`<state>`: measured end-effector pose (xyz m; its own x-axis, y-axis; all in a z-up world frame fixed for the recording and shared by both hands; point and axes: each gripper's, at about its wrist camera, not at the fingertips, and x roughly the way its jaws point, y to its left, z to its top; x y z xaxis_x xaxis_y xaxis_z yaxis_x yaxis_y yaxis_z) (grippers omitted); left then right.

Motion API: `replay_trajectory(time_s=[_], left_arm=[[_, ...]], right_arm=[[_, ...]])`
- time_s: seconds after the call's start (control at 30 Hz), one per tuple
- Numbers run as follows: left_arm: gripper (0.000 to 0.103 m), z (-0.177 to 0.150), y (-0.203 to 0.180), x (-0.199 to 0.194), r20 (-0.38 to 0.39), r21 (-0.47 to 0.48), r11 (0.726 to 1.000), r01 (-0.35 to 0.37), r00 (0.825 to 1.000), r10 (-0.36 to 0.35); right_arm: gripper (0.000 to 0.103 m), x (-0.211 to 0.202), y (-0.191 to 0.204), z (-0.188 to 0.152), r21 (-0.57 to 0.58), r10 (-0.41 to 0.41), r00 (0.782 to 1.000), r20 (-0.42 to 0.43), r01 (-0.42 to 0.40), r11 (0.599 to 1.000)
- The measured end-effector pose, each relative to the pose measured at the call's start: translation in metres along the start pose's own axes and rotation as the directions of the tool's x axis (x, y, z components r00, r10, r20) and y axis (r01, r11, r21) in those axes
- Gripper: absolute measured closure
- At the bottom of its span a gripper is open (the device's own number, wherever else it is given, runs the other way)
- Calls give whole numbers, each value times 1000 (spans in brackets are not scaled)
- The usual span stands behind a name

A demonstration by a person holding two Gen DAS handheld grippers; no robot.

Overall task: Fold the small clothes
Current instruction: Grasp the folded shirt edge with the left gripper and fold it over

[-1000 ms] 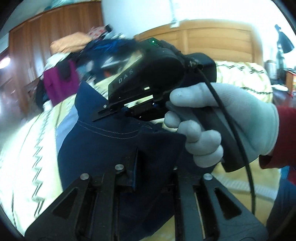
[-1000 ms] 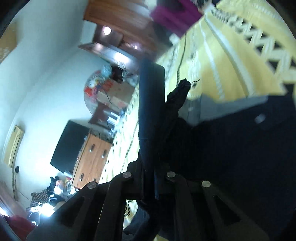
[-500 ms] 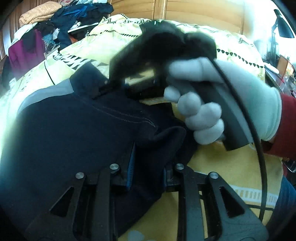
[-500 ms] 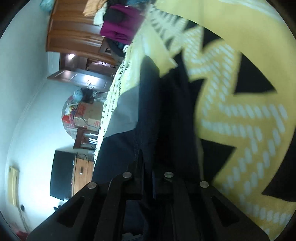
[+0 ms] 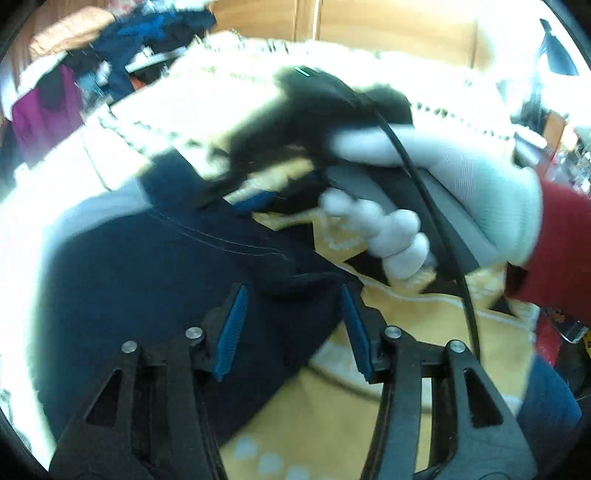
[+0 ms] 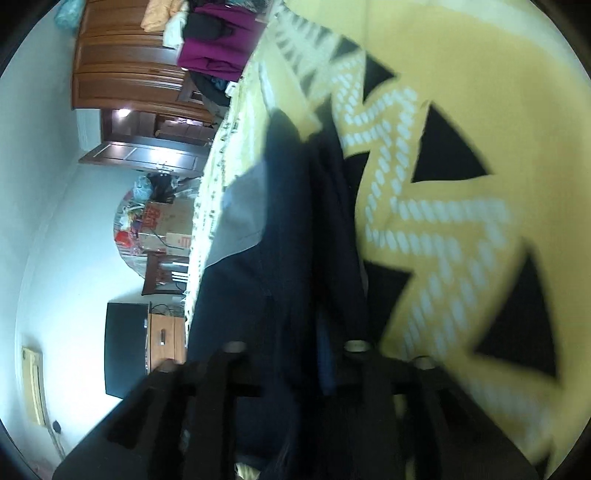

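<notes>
A dark navy garment [image 5: 147, 280] with a grey band lies on the yellow patterned bedspread [image 5: 413, 354]. My left gripper [image 5: 291, 325] is open, its blue pads on either side of the garment's near fold. My right gripper [image 5: 236, 184], held by a white-gloved hand [image 5: 443, 177], is at the garment's far edge and looks open, blurred by motion. In the right wrist view the right gripper [image 6: 295, 354] sits around the navy garment [image 6: 295, 229], its jaws apart but dark and blurred.
A pile of clothes [image 5: 74, 85] lies at the far left by a wooden wardrobe. A wooden headboard [image 5: 369, 33] stands behind the bed. The right wrist view shows a doorway [image 6: 147, 140], boxes and a dark television [image 6: 125, 347].
Both grippers came down to the bed with the garment. The left gripper, shut on the fold before, has opened. The right gripper has spread apart at the far edge.
</notes>
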<state>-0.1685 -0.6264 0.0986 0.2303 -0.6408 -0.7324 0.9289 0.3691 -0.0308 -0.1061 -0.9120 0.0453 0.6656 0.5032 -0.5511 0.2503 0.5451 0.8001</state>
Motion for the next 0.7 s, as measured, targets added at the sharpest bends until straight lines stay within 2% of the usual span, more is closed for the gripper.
replay_trajectory(time_s=[0.07, 0.13, 0.23, 0.33, 0.43, 0.5, 0.53, 0.57, 0.7], left_arm=[[48, -10, 7, -36, 51, -26, 1000, -17, 999, 18], [39, -24, 19, -69, 88, -65, 996, -55, 994, 61], [39, -41, 34, -96, 99, -107, 987, -122, 986, 133], [39, -55, 58, -102, 72, -177, 969, -170, 980, 185], [39, -70, 68, -98, 29, -223, 952, -208, 975, 219], [39, -78, 74, -96, 17, -237, 947, -214, 974, 225], [39, -82, 75, -96, 12, -244, 946, -215, 974, 224], [39, -86, 73, -97, 8, -240, 944, -225, 972, 234], [36, -96, 72, -93, -9, -231, 943, -239, 970, 244]], right_arm=[[57, -16, 11, -11, -12, 13, 1000, 23, -13, 1000], [56, -30, 18, -28, -30, 21, 1000, 23, -20, 999], [52, -34, 31, -59, -81, -24, 1000, -10, 23, 996], [45, -24, 40, -84, -107, -62, 997, -39, 57, 993], [45, -14, 41, -95, -144, -104, 994, -46, 96, 985], [48, -2, 40, -94, -142, -89, 994, -61, 79, 987], [65, 1, 40, -95, -146, -95, 993, -69, 84, 986], [96, 0, 41, -96, -159, -135, 989, -52, 125, 979], [99, -30, 33, -96, -149, -149, 989, 24, 151, 977]])
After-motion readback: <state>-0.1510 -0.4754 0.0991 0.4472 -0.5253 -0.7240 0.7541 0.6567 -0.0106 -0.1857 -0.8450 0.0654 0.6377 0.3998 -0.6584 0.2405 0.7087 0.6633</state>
